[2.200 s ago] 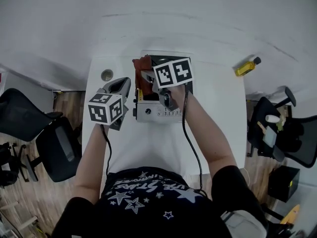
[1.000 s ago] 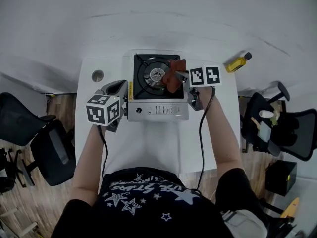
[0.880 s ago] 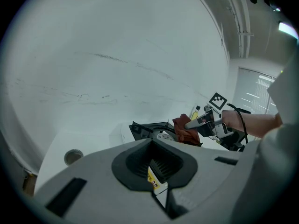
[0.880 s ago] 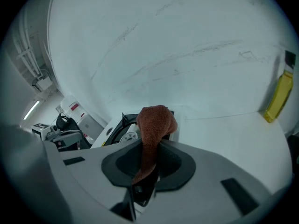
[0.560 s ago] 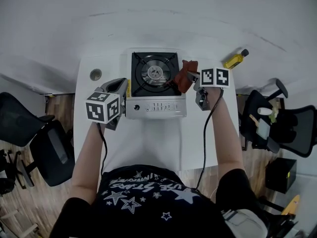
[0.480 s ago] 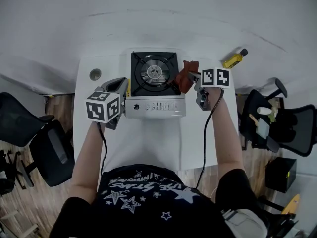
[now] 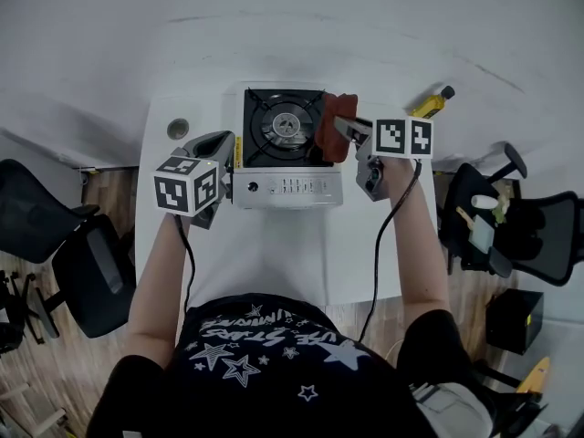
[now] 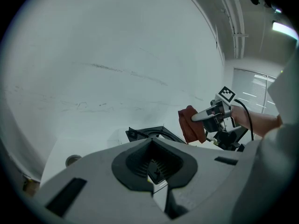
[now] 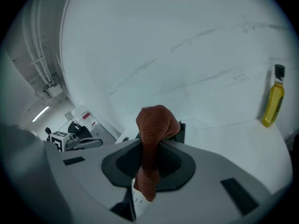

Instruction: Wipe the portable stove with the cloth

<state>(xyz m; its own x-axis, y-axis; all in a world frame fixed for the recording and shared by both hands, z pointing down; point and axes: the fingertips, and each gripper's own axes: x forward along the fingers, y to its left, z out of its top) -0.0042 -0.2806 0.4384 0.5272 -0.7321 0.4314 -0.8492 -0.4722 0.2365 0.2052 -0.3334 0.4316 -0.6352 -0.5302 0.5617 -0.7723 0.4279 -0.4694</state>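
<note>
The portable stove (image 7: 285, 186), silver-fronted with a black top and a single round burner, stands at the far edge of the white surface (image 7: 283, 254), close to the wall. Half a second ago the rust-red cloth (image 7: 334, 140) hung just off the stove's right side. Now it lies over the right rim of the black top, a little farther from you. Two seconds ago it was at the far left corner, so you have carried it across the whole top.

Your right tongs (image 7: 339, 126) are clamped on the cloth. In the right gripper view it runs up between the jaws and bunches above them. Your left tongs (image 7: 224, 142) have kept their place just beside the stove's left side. Their jaws are together, and nothing shows between them.

There is open room in front of the stove, where the surface is bare all the way back to you. On the right, a strip of bare surface lies between the stove and a yellow oil bottle with a dark cap (image 7: 429, 106), which stands near the far right corner. On the left, a small grey round disc (image 7: 178, 128) sits near the far corner, apart from the left tongs.

You have one stove, one cloth, one bottle and one disc.
</note>
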